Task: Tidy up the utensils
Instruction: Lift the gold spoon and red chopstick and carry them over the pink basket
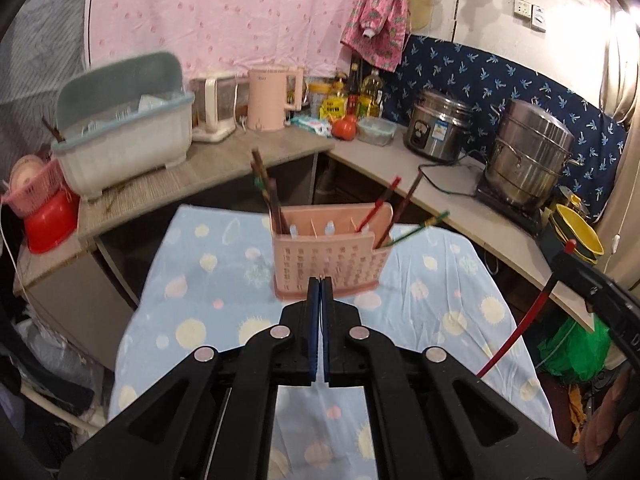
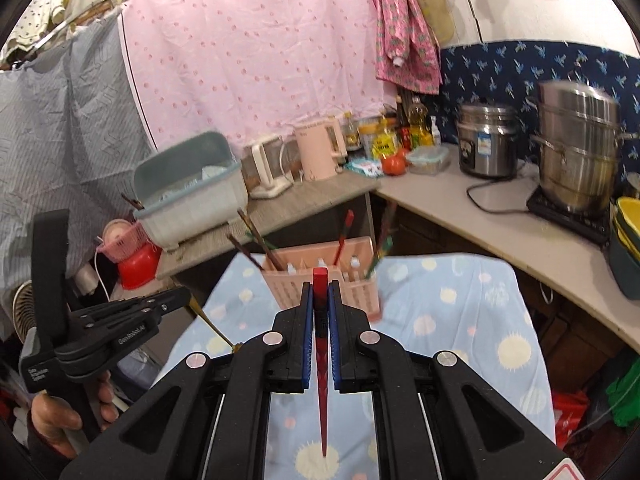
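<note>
A pink slotted utensil holder (image 1: 328, 264) stands on the table's light-blue spotted cloth (image 1: 200, 280), with several red, brown and green chopsticks (image 1: 268, 196) leaning in its end compartments. My left gripper (image 1: 320, 280) hangs above the cloth just short of the holder. It is shut on a thin yellowish chopstick (image 2: 214, 328) that slants down from its tip. My right gripper (image 2: 320, 284) is level with it on the right, facing the holder (image 2: 360, 292). It is shut on a red chopstick (image 2: 321, 360) whose square red end sticks out past the pads and whose point runs back toward the camera.
An L-shaped counter behind the table carries a grey-green dish bin (image 1: 124, 140), a pink kettle (image 1: 272, 96), bottles, a rice cooker (image 1: 436, 128) and a steel steamer (image 1: 528, 160). Yellow bowls (image 1: 580, 232) sit at its right end. A red basin (image 1: 50, 224) is at the left.
</note>
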### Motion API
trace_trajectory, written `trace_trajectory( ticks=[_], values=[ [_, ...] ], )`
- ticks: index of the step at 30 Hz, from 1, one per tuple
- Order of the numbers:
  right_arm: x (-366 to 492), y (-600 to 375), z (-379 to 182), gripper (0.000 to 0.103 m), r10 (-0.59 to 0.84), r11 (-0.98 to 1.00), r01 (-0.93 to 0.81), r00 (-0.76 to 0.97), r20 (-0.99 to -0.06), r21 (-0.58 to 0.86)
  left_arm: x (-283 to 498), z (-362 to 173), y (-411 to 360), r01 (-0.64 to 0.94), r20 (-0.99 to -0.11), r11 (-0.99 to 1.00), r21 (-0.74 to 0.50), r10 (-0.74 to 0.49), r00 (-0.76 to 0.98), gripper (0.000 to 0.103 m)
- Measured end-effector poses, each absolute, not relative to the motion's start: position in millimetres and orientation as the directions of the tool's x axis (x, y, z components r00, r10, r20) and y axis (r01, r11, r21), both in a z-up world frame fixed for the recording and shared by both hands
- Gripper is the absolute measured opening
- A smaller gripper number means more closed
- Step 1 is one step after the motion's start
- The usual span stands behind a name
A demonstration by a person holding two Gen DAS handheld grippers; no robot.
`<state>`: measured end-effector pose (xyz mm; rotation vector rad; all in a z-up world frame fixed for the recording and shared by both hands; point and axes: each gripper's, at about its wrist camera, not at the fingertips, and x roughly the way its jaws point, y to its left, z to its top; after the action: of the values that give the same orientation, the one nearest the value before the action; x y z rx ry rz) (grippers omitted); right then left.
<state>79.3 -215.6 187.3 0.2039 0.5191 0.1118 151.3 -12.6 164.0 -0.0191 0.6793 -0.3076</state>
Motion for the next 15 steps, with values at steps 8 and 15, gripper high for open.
trace_trajectory(
  ticks=[8, 15],
  values=[
    [131.5, -214.1, 254.3, 0.007, 0.158, 0.977, -0.096, 0.926, -0.343, 0.192, 202.3, 216.7, -26.4, 0.264, -0.539, 0.963, -0.051, -0.249, 0.805, 0.001],
    [189.8, -205.4, 277.6, 0.007, 0.145, 0.979, -0.098, 0.951, -0.275, 0.177, 247.3, 232.1, -35.0, 0.245, -0.516, 0.968, -0.045, -0.233, 0.825, 0.001]
  ],
)
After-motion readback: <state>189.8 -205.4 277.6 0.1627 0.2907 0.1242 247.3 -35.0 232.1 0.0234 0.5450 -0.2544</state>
